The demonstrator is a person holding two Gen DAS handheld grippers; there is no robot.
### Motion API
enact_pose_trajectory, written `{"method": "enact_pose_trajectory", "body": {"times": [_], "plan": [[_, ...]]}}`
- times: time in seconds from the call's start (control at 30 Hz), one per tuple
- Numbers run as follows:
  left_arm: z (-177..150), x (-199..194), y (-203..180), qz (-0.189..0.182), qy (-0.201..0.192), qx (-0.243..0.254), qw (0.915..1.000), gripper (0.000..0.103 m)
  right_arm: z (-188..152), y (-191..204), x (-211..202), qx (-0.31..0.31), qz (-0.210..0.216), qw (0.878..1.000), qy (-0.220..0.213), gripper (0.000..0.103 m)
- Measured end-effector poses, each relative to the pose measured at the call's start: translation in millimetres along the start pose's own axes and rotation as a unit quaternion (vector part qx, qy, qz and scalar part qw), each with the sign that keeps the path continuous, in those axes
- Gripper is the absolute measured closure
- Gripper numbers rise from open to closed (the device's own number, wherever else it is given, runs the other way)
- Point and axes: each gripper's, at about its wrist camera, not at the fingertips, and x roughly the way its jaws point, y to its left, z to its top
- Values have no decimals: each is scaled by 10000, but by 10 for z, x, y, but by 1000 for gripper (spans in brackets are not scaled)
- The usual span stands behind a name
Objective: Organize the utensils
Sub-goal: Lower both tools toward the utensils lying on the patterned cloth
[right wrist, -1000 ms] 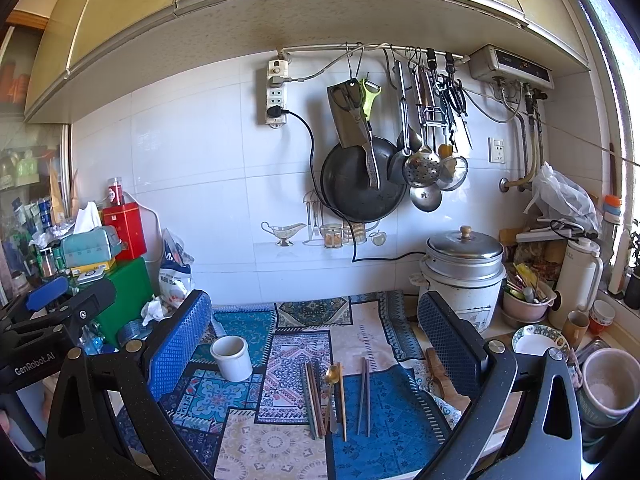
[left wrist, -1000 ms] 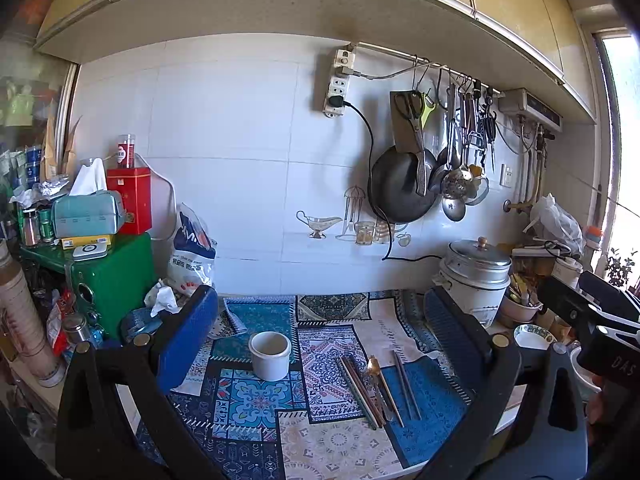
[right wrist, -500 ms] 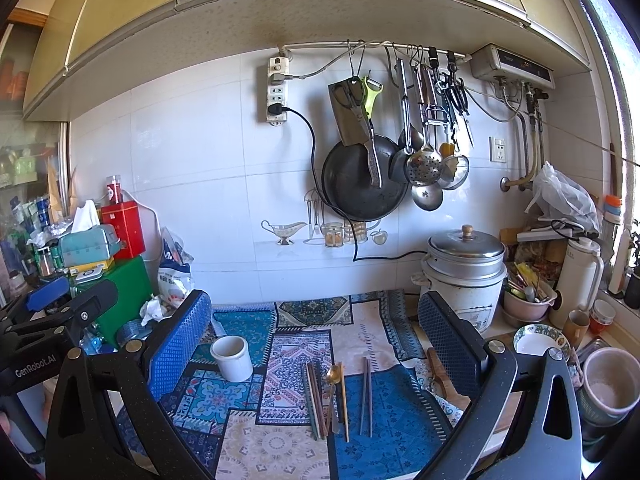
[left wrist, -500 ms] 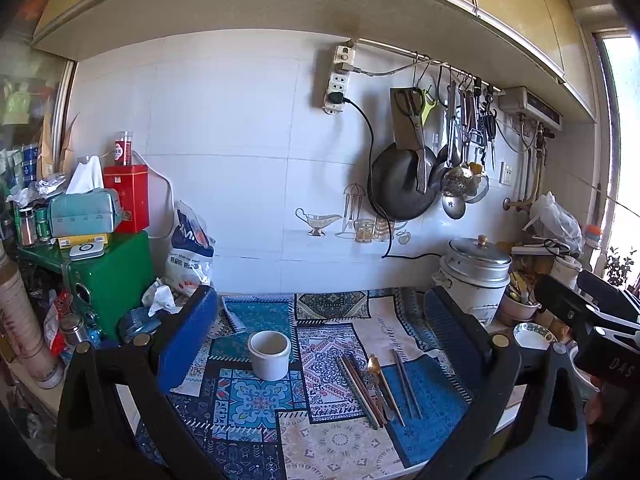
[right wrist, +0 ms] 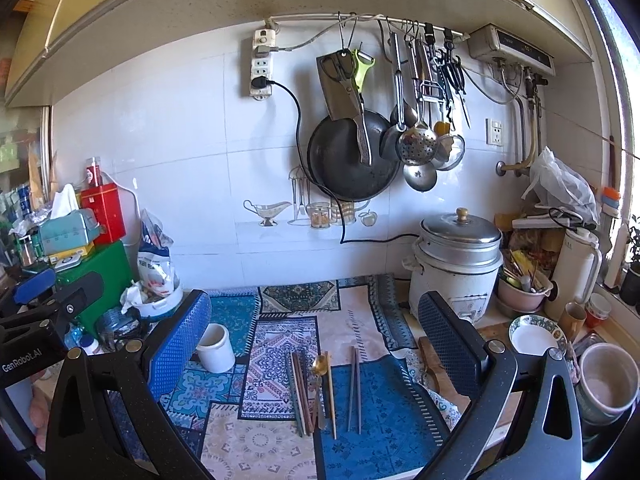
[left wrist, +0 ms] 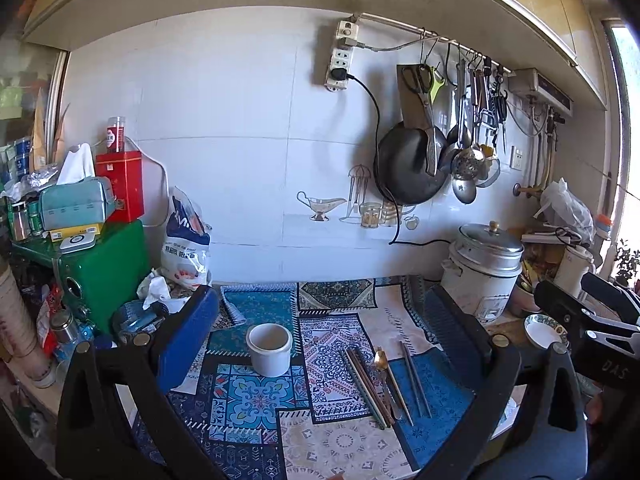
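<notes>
A white cup (left wrist: 269,349) stands empty on the patterned cloth (left wrist: 256,396); it also shows in the right wrist view (right wrist: 215,347). To its right lie brown chopsticks (left wrist: 367,388), a gold spoon (left wrist: 381,360) and a grey chopstick pair (left wrist: 416,380). In the right wrist view the brown chopsticks (right wrist: 301,392), the spoon (right wrist: 320,366) and the grey pair (right wrist: 354,388) lie side by side. My left gripper (left wrist: 320,340) is open and empty above the cloth. My right gripper (right wrist: 316,344) is open and empty, held above the utensils.
A rice cooker (right wrist: 456,264) stands at the right. Bowls and cups (right wrist: 536,334) crowd the far right. A green box (left wrist: 100,276), a bag (left wrist: 186,240) and jars fill the left. A wok and tools (right wrist: 352,160) hang on the wall.
Both grippers have drifted slightly; the views shift a little. Nothing on the cloth has moved.
</notes>
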Motion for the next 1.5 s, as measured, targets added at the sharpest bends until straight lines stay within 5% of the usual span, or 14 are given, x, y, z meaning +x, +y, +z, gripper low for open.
{"method": "enact_pose_trajectory", "body": {"times": [0.37, 0.73, 1.07, 1.13, 1.5], "plan": [[-336, 1009, -69, -118, 940, 259, 9952, 0, -506, -302, 997, 49, -546, 9868, 1526, 0], [-1002, 2330, -214, -134, 2306, 740, 9701, 0, -1040, -635, 1959, -77, -856, 9526, 2919, 3], [-1604, 3322, -443, -329, 3750, 739, 9235, 24, -1316, -800, 2699, 320, -43, 9247, 3794, 34], [-1656, 3442, -481, -380, 3932, 673, 9162, 36, -1341, -784, 2849, 322, 197, 9201, 3898, 37], [-1793, 3845, -372, -263, 4316, 305, 9012, 52, -1401, -388, 3562, 149, 996, 9023, 4192, 42]]}}
